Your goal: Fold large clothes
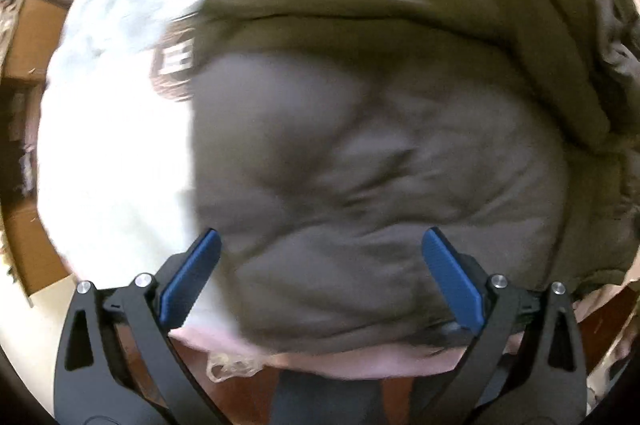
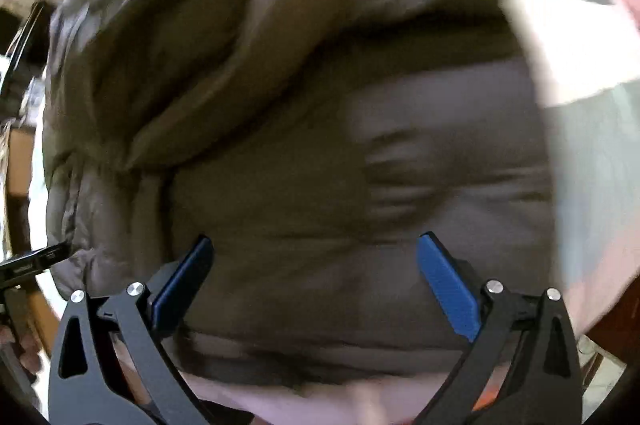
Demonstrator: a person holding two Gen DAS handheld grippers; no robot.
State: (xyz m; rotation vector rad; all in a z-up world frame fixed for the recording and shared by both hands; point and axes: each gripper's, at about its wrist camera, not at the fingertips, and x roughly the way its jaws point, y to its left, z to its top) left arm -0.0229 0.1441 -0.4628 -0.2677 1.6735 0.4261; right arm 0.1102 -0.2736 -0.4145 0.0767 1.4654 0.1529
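While both views are smeared by blur, a big olive-brown padded jacket (image 1: 360, 145) fills most of each, lying rumpled on a pale pink sheet (image 1: 360, 365) with a thick rolled fold running across its upper part. Over its near edge, the left gripper (image 1: 320, 253) has its blue pads (image 1: 192, 281) spread wide apart with nothing between them. Likewise spread and empty, the right gripper (image 2: 316, 261) hangs above the same jacket (image 2: 300, 145). A white label (image 1: 176, 59) shows near the jacket's left edge, and cardboard boxes (image 1: 28, 37) stand beyond the sheet.
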